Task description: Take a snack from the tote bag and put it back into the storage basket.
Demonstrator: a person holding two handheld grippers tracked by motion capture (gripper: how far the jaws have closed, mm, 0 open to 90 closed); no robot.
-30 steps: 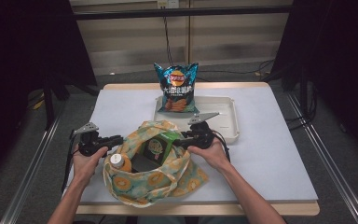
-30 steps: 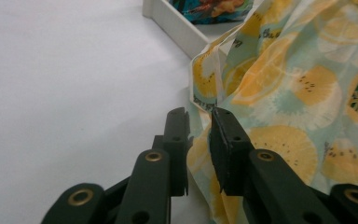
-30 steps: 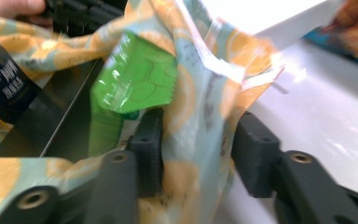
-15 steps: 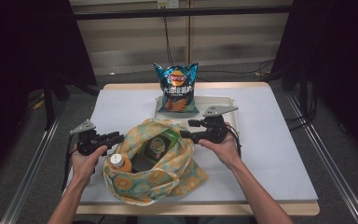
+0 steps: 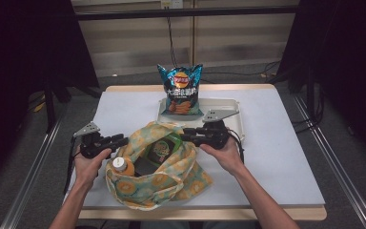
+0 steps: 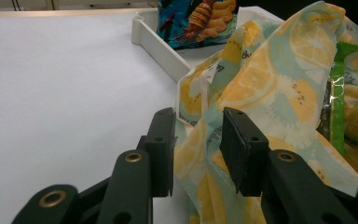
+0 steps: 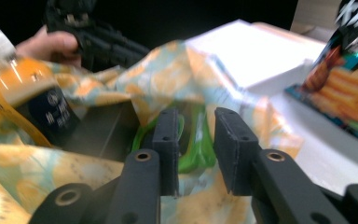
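Lemon-print cloth bag (image 5: 159,171) sits near-centre on table (image 5: 276,157), between the 2 grippers. Left gripper (image 5: 116,140) at its left rim, jaws parted around the cloth, just opened slightly. Right gripper (image 5: 187,136) at its right rim, jaws parted, just closing; clamp on cloth unclear.

The bag (image 5: 164,176) is soft printed cloth, matt. The chips packet (image 5: 181,90) is glossy crinkled foil. The green packet (image 5: 164,148) shines like plastic film. The tray (image 5: 236,119) looks like smooth white plastic, and the table (image 5: 286,157) has a matt white top with wooden edge.
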